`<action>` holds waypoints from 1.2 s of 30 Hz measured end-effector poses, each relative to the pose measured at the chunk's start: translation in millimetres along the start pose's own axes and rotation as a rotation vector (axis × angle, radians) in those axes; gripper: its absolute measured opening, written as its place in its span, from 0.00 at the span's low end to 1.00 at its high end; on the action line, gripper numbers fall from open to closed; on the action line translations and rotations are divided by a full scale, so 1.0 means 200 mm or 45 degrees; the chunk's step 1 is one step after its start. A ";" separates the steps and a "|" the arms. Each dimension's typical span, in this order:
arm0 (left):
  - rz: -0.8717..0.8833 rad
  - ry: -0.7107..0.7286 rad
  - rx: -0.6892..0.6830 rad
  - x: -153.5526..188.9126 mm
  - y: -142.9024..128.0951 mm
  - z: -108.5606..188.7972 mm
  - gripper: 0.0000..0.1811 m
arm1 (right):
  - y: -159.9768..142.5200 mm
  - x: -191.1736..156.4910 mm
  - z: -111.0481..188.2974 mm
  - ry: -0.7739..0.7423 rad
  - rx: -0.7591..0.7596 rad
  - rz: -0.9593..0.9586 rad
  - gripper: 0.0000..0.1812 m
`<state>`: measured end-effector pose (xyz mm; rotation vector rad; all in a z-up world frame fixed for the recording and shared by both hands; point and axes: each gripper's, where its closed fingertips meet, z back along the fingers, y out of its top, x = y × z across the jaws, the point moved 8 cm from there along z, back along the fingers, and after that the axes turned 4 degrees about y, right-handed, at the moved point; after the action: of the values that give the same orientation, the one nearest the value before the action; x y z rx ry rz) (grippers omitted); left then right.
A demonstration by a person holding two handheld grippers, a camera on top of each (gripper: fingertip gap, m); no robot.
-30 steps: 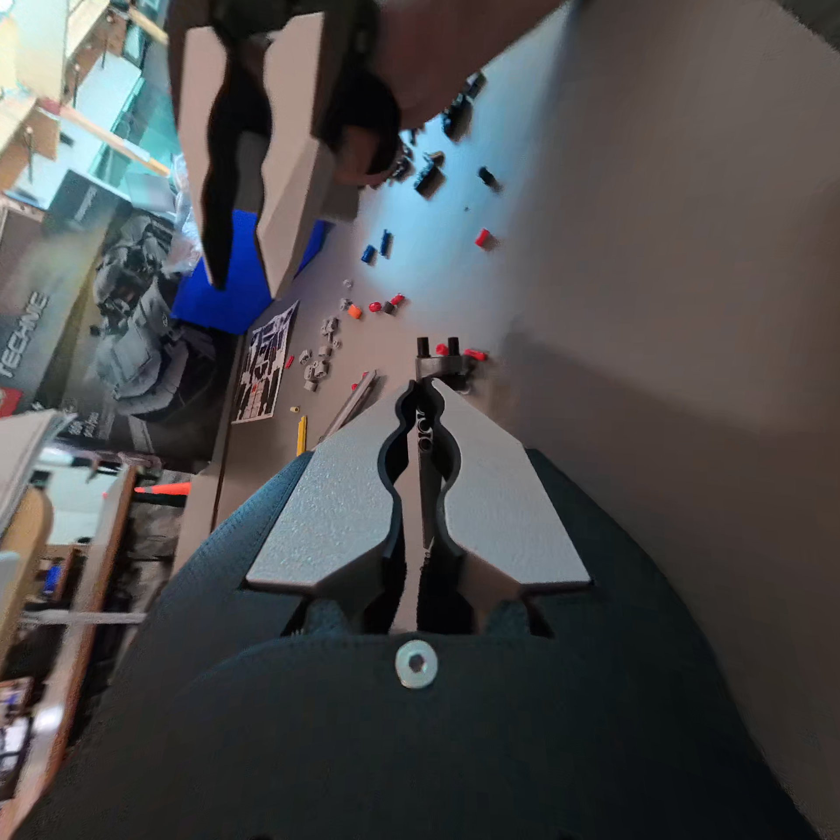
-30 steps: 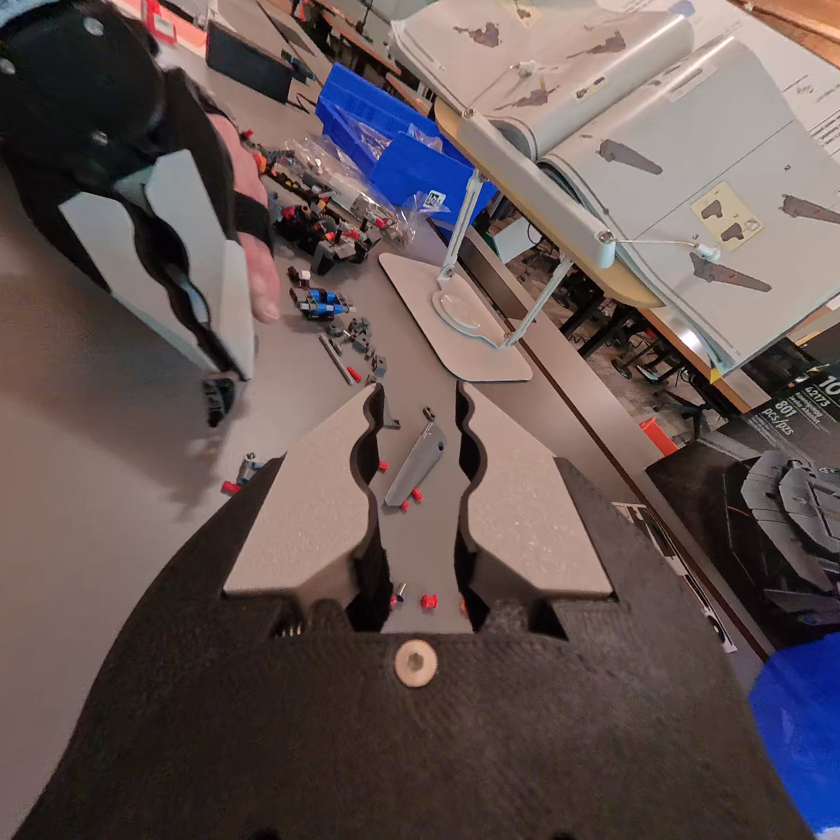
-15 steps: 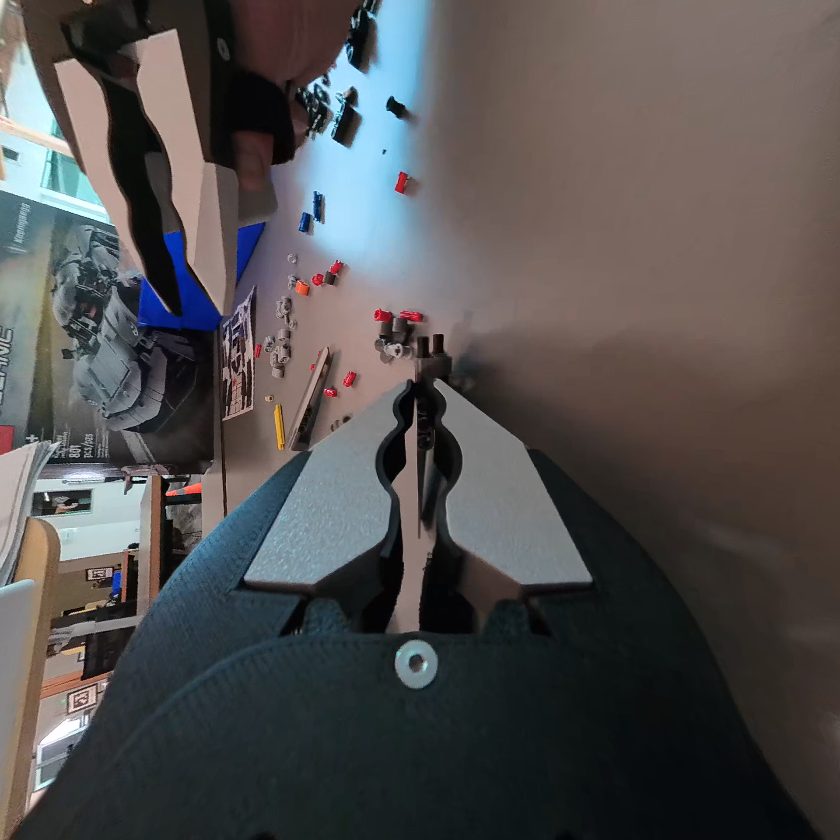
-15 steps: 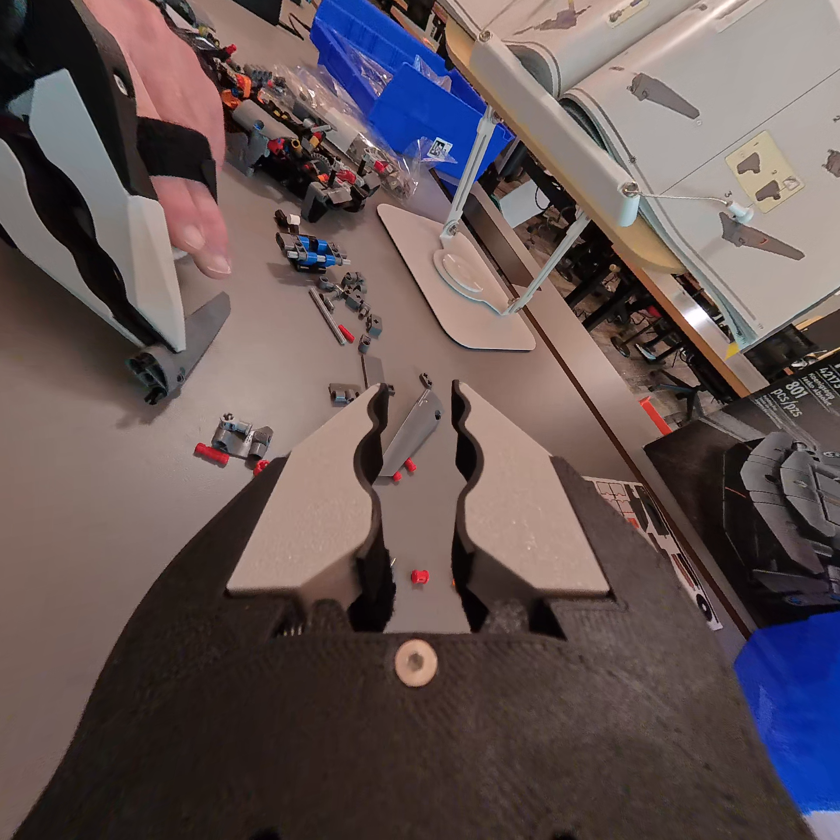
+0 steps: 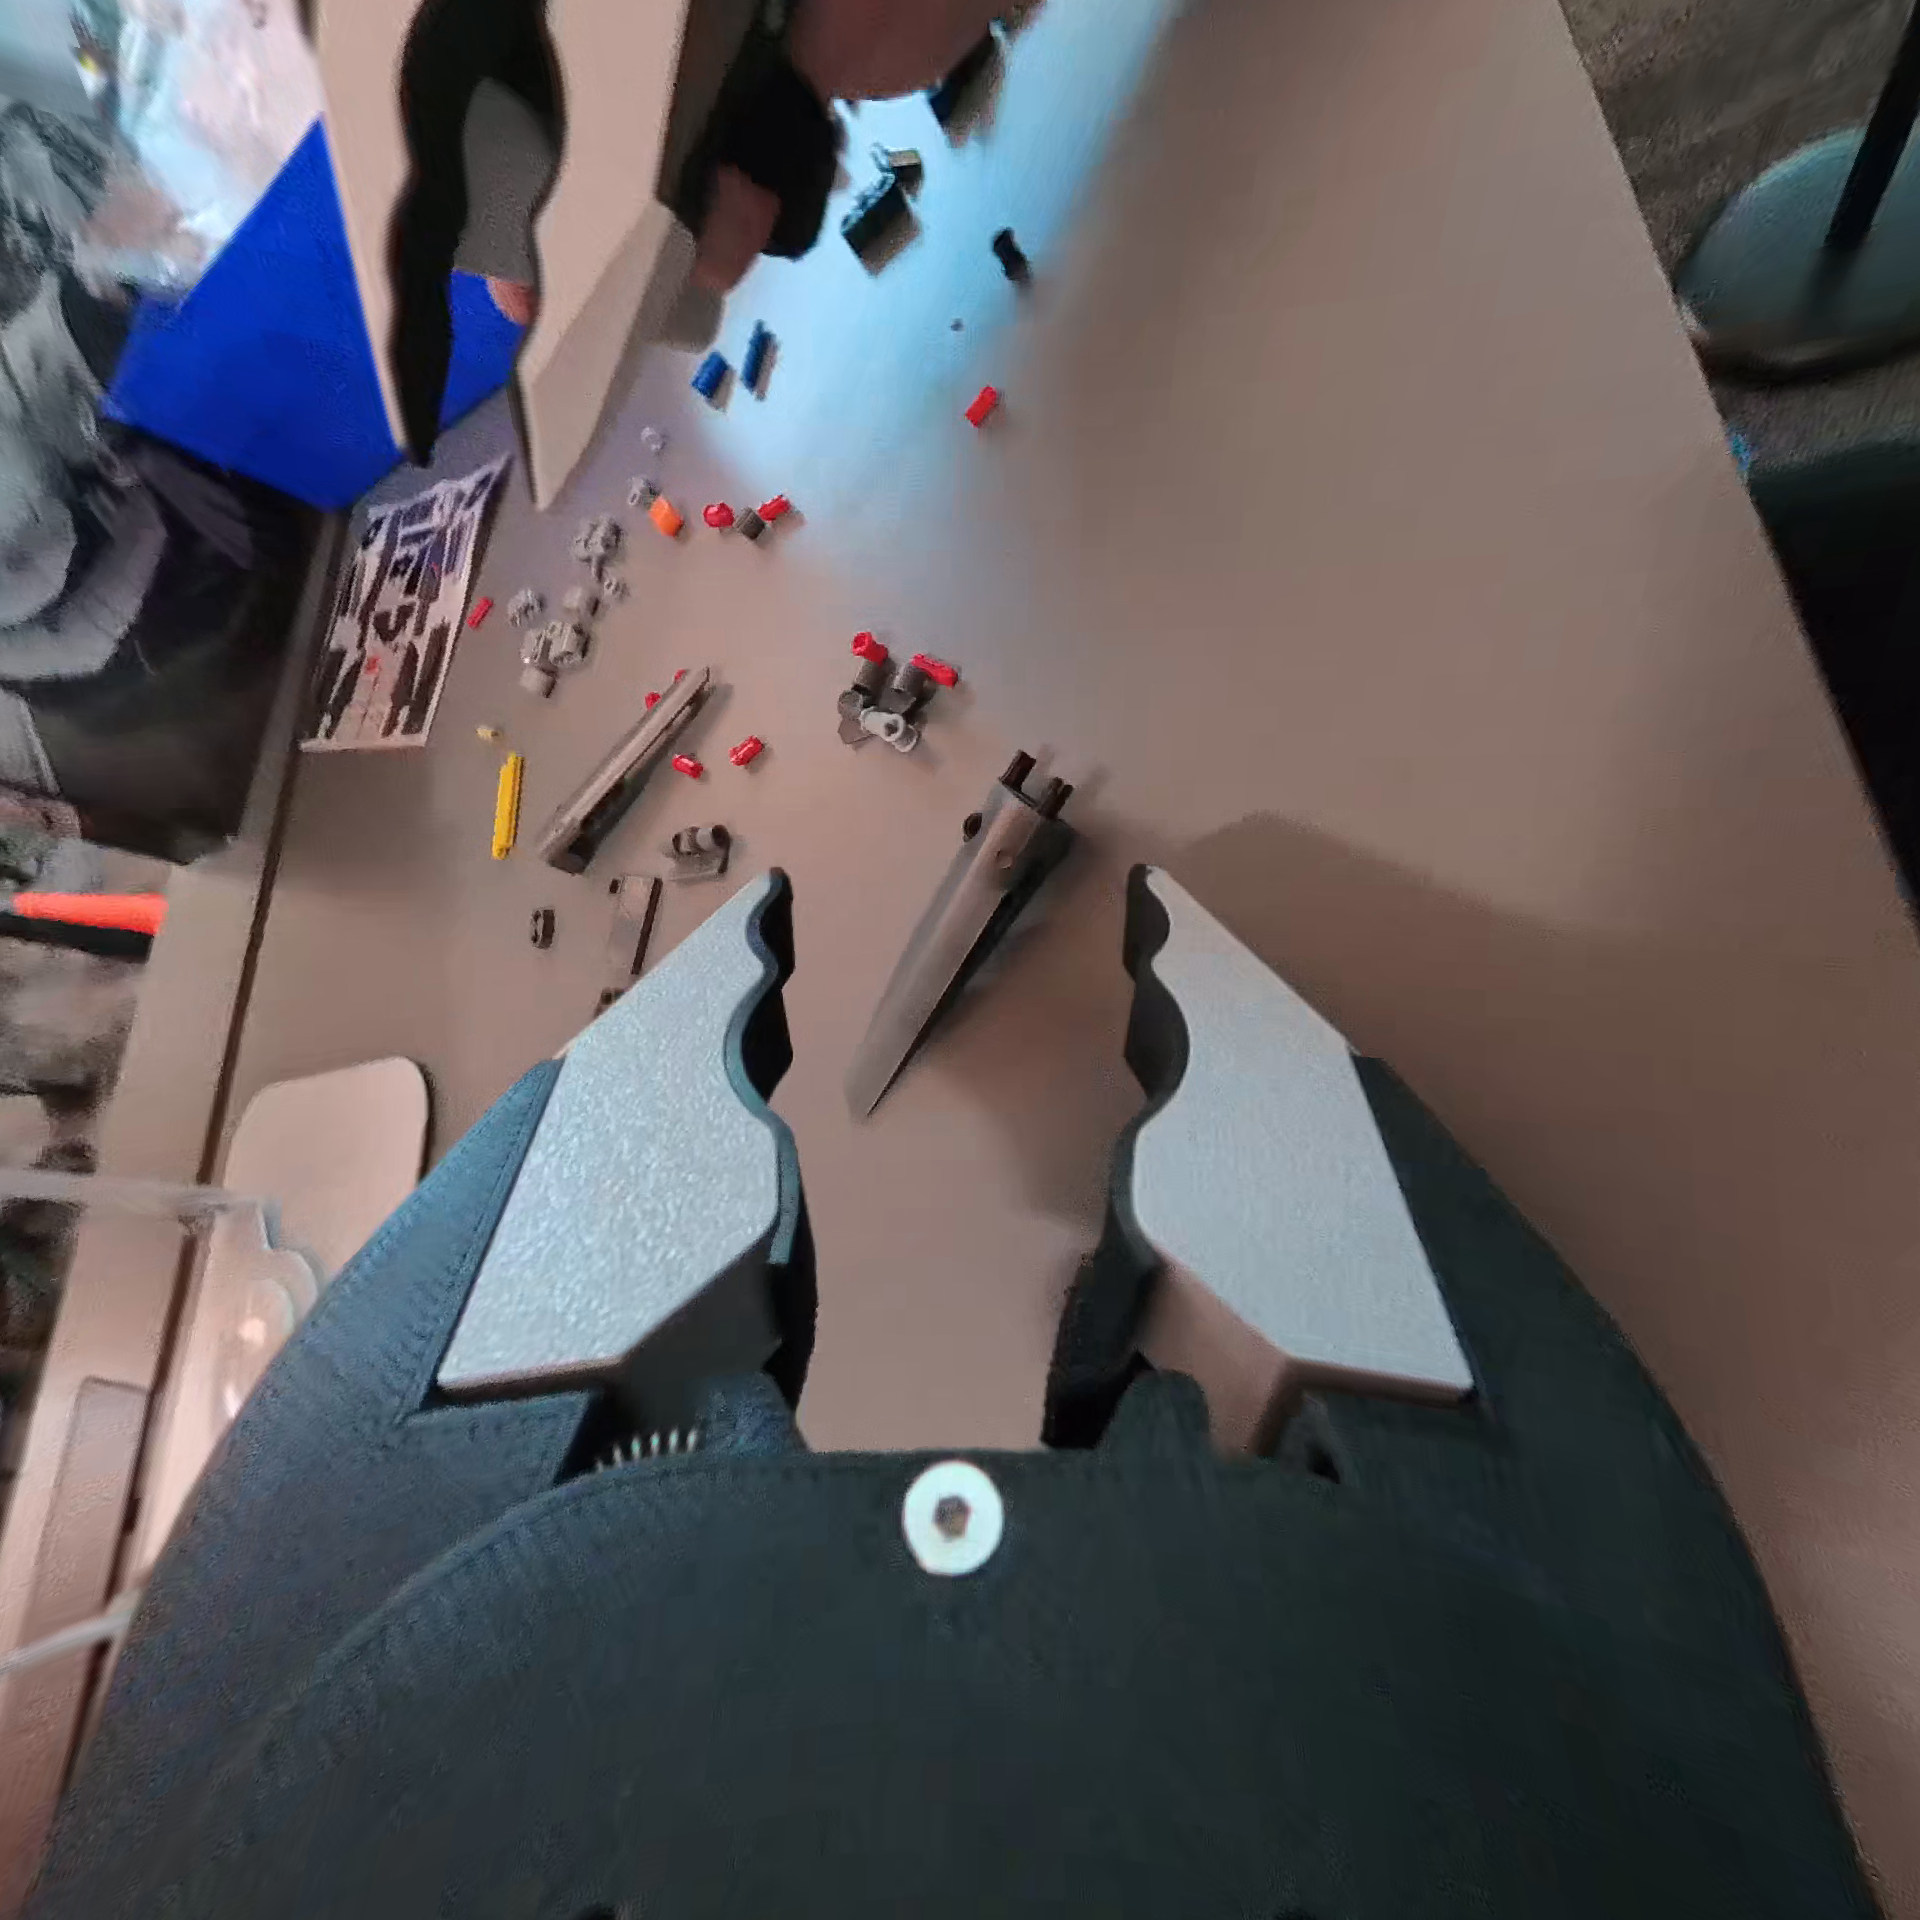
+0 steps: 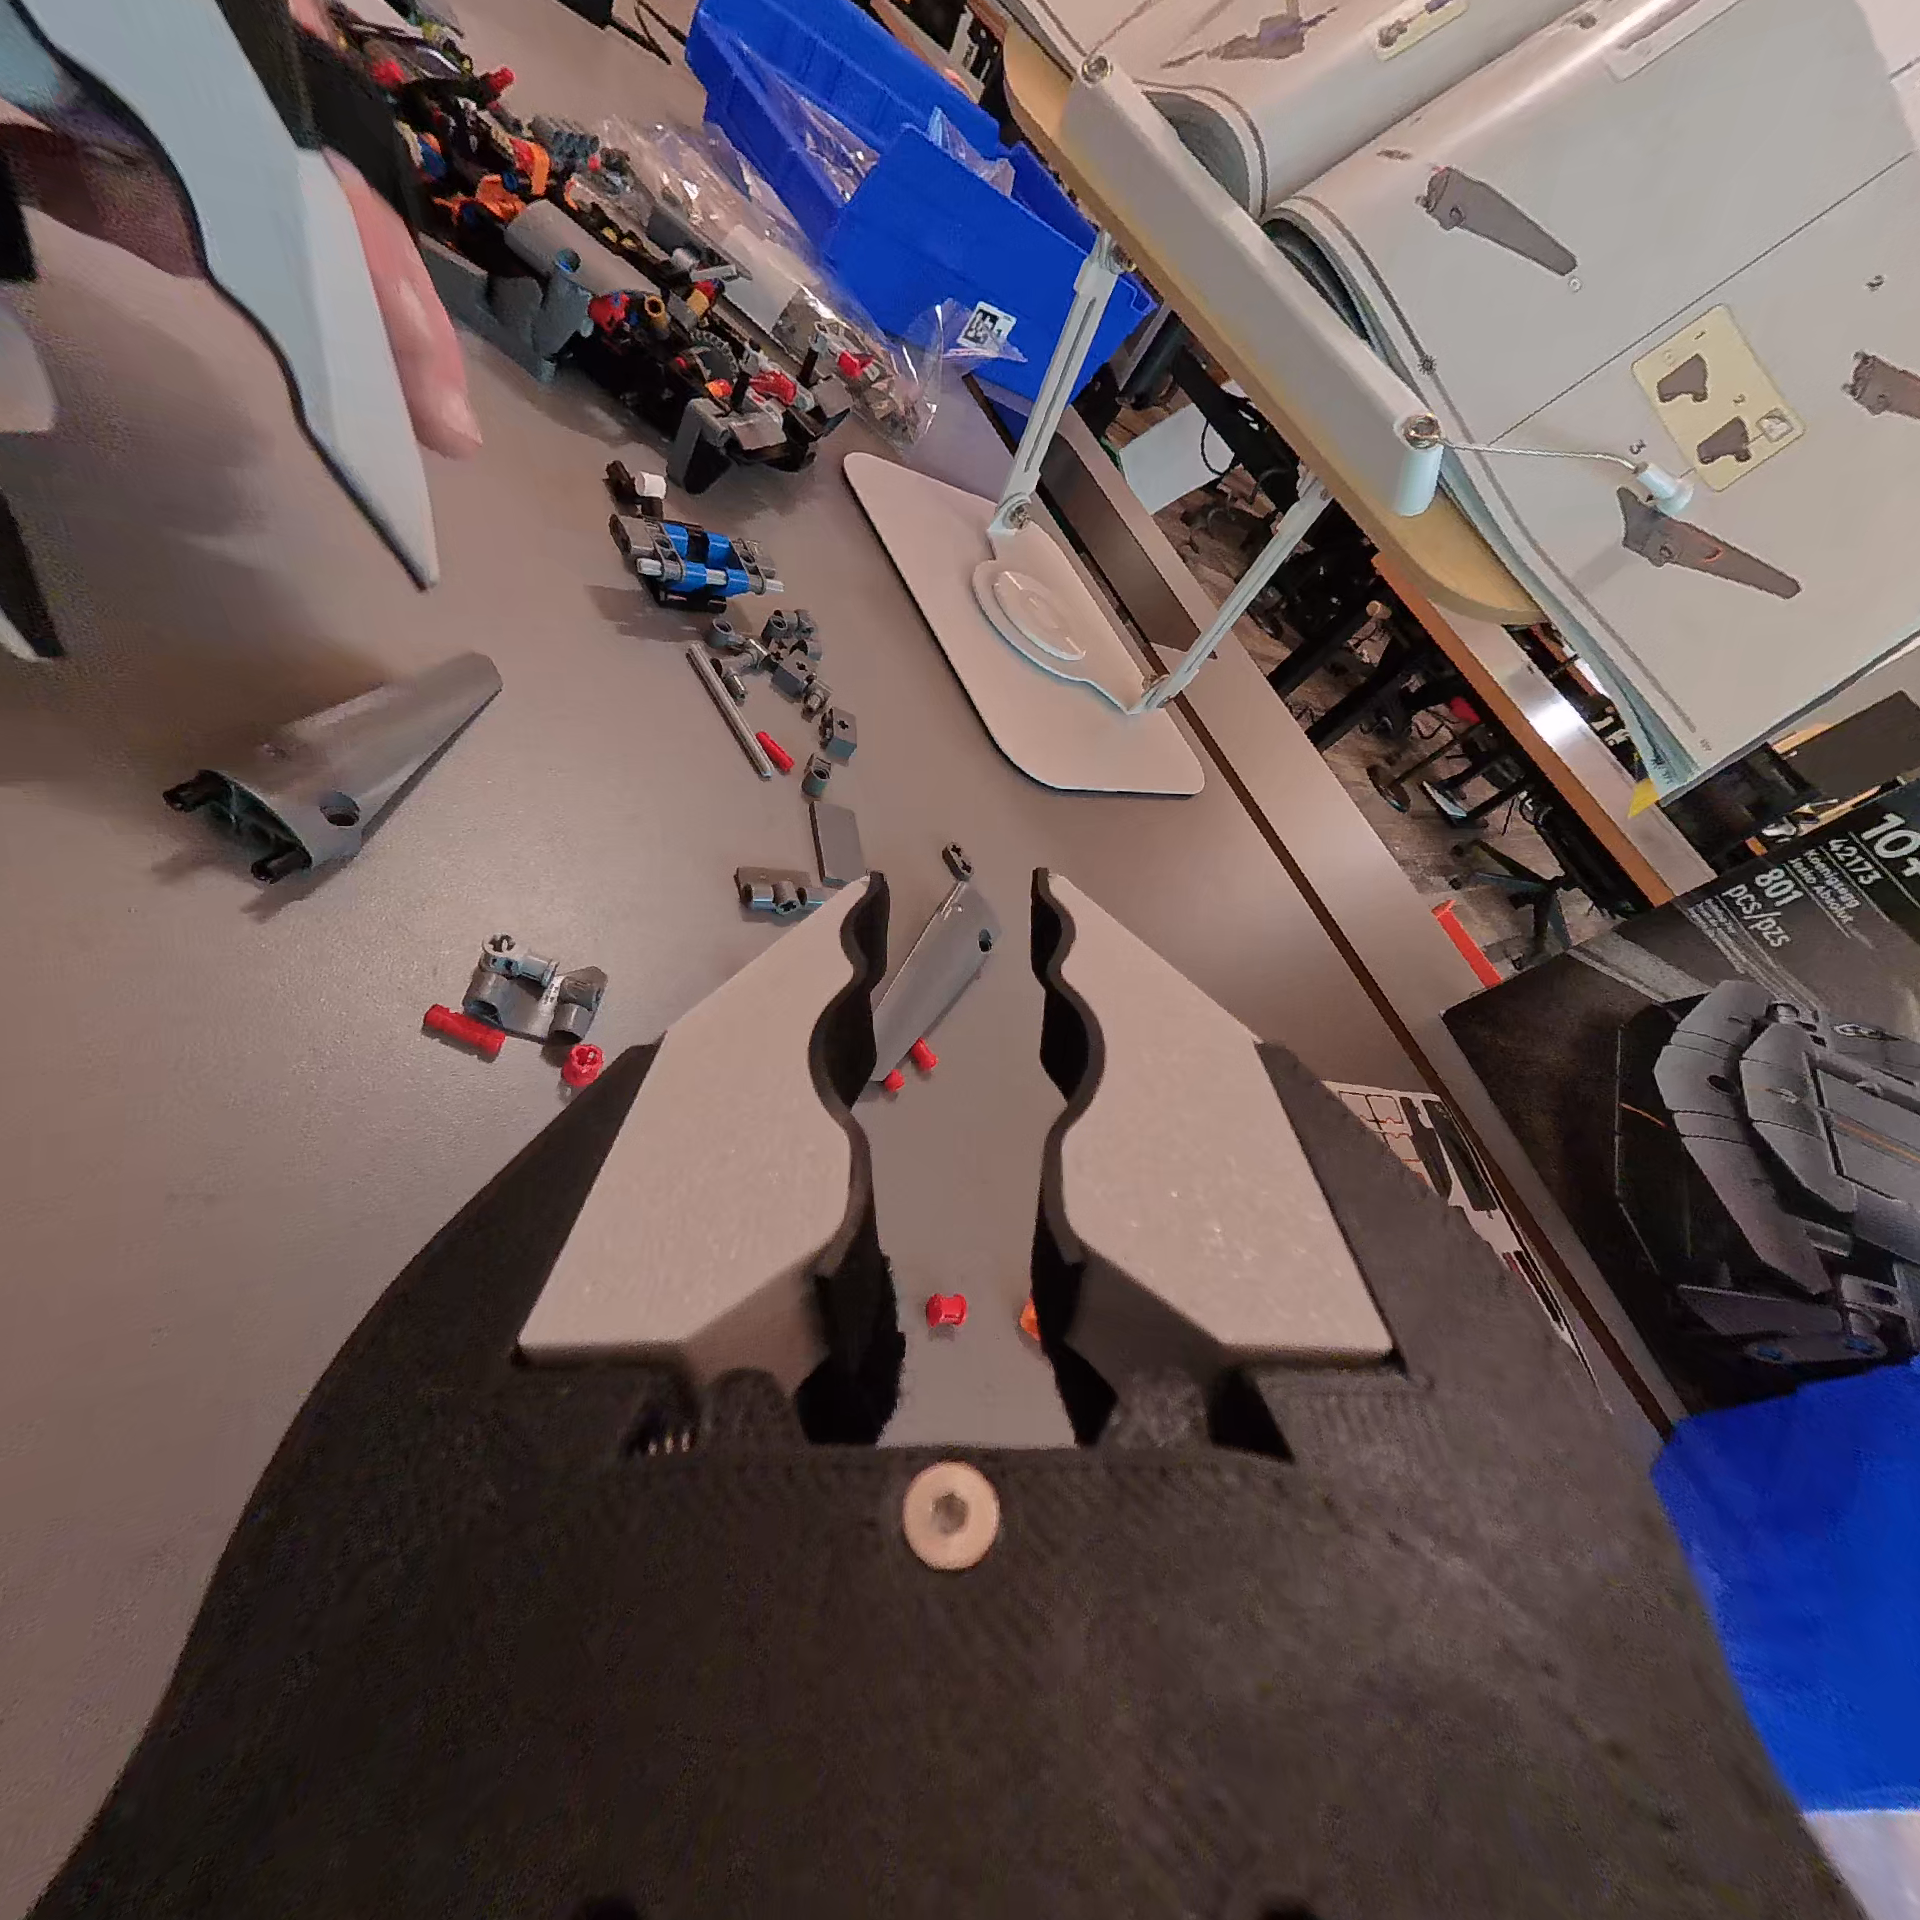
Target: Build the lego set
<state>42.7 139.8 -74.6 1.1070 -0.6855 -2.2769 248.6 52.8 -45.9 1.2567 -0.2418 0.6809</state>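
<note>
On the bench [image 5: 1299, 623], just ahead of the left gripper [image 5: 956, 883], lies the grey wedge panel [image 5: 971, 925] with black pins at its broad end. Half a second ago that gripper's fingers were pinched on it; now they stand wide apart and empty, and the panel rests flat, touching neither finger. From the right wrist view the same panel [image 6: 343, 758] shows well off to the left, under the other gripper's raised fingers. So the panel has been set down, which I read as the end of one step: it is parked, pins fitted, ready to be joined later. The right gripper [image 6: 956, 883] has its fingers partly open with nothing between them; it has crept forward over the last second, so that a second, slimmer grey panel [image 6: 935, 977] now lies on the bench right in the gap ahead of its tips, with two small red pins [image 6: 909, 1065] beside its near end. A small grey connector cluster [image 6: 530, 992] sits near, to the left. The likely next move is a pick of that slim panel, which lies flat and thin, so the fingers may need to close low along its edges.
</note>
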 end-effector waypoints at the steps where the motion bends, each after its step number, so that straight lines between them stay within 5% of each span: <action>1: 0.035 0.026 -0.014 -0.01 0.01 0.01 0.33 | 0.00 0.00 0.00 0.001 -0.007 0.000 0.14; 13: 0.059 0.088 -0.375 -0.05 -0.14 0.00 0.20 | 0.03 -0.11 -0.02 0.180 -0.030 0.116 0.10; 17: 0.017 0.073 -0.390 -0.07 -0.15 -0.03 0.16 | 0.11 -0.31 -0.07 0.406 -0.139 0.278 0.02; 21: -0.007 0.055 -0.399 -0.10 -0.17 -0.05 0.13 | 0.15 -0.44 -0.13 0.422 -0.228 0.401 0.00; 36: -0.092 0.053 -0.376 -0.14 -0.19 -0.12 0.05 | 0.23 -0.60 -0.26 0.559 -0.316 0.401 0.00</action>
<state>69.0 181.1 -95.4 1.0461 -0.2833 -2.3156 117.5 68.2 -88.5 0.8127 -0.1546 1.1417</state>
